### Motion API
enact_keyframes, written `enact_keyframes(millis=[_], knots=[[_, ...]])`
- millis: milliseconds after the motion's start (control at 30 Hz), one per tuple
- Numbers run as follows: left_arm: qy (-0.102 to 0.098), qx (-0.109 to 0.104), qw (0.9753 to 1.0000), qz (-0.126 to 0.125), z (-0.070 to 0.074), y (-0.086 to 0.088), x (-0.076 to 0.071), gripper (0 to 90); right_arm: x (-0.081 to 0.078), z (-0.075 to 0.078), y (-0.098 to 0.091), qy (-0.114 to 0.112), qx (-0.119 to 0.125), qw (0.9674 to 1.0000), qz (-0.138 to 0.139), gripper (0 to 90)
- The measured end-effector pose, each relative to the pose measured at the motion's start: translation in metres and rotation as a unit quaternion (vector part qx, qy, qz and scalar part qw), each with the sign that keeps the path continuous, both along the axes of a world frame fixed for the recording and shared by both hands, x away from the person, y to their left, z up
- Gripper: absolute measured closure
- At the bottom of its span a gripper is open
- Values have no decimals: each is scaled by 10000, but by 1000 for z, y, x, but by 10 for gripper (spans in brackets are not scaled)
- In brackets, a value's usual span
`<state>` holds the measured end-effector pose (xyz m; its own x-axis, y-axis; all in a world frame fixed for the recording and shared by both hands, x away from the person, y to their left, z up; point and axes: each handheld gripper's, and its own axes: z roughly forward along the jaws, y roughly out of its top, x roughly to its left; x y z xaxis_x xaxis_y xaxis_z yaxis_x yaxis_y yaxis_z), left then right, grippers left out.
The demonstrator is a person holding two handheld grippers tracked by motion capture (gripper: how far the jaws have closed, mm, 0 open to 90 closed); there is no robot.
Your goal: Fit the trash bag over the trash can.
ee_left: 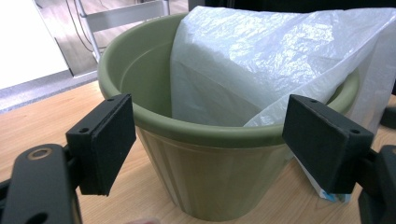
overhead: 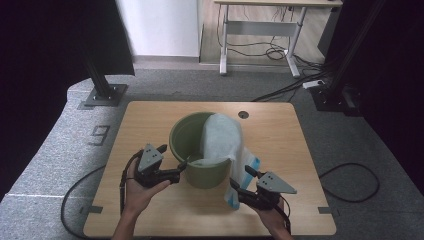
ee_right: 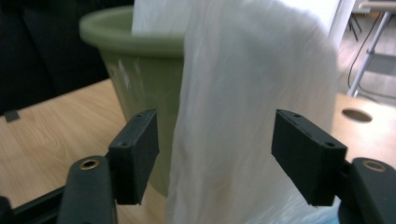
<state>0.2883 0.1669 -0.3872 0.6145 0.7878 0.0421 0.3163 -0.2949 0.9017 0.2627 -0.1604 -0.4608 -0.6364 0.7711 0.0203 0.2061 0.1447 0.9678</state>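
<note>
An olive-green plastic pot (overhead: 200, 174) (ee_left: 210, 182) (ee_right: 135, 60) stands in the middle of the wooden table (overhead: 150, 120). A white translucent bag (overhead: 222, 137) (ee_left: 261, 60) (ee_right: 247, 116) lies partly inside it. The bag drapes over the pot's right rim and hangs down to the table, with a blue edge at its foot. My left gripper (overhead: 181, 169) (ee_left: 210, 140) is open at the pot's near-left side, its pads apart from the wall. At the near right, my right gripper (overhead: 241, 178) (ee_right: 215, 149) is open, with the hanging bag between its jaws and untouched by the pads.
A round cable hole (overhead: 243, 114) sits in the table's far right part. Black stands (overhead: 102, 90) rise from the grey carpet at both far corners. A white-legged desk (overhead: 260, 35) and loose cables (overhead: 350, 182) lie beyond and beside the table.
</note>
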Motion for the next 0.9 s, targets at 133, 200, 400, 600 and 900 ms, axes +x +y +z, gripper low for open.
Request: enact_keyframes(millis=[133,200,400,600,900], knots=[[3,69,10000,45,-1,1,0,171,3,-11,10,86,-140,9998,-100,297],[3,70,10000,60,-1,2,0,171,7,-15,11,149,-176,9996,-169,326],[17,72,9999,101,-3,5,0,171,14,-24,7,120,-292,9995,-80,740],[17,30,10000,52,-4,5,-1,172,13,-4,-6,-252,-360,9990,-76,873],[-25,26,10000,-54,-2,-3,-2,174,13,52,-3,-658,-383,9968,241,882]])
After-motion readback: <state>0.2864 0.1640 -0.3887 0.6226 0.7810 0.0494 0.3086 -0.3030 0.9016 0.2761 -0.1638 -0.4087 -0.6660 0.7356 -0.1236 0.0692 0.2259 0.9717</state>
